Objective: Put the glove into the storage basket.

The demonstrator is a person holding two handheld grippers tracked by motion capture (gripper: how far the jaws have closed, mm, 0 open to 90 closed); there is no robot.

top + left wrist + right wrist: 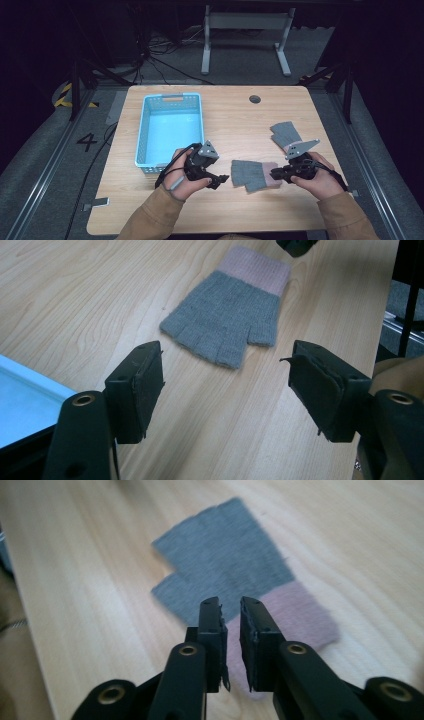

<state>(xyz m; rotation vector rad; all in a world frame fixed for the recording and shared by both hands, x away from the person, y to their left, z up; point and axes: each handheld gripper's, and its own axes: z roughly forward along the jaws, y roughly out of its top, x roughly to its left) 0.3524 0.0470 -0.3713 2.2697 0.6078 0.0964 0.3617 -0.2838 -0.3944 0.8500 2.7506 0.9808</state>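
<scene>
A grey fingerless glove (252, 174) with a pink cuff lies flat on the wooden table (235, 112), between my two grippers. My left gripper (223, 179) sits just left of its finger end, jaws wide open with nothing between them; in the left gripper view the glove (225, 320) lies ahead of the left gripper (227, 385). My right gripper (274, 174) hovers over the pink cuff, its jaws a narrow gap apart and empty; the right gripper view has the glove (225, 565) below the right gripper (230, 605). A second matching glove (286, 134) lies behind the right hand.
A light blue plastic basket (170, 97) stands empty at the table's left, close behind my left hand; its corner (20, 395) shows in the left gripper view. A round cable hole (255, 99) sits near the far edge. Bare wood lies between basket and gloves.
</scene>
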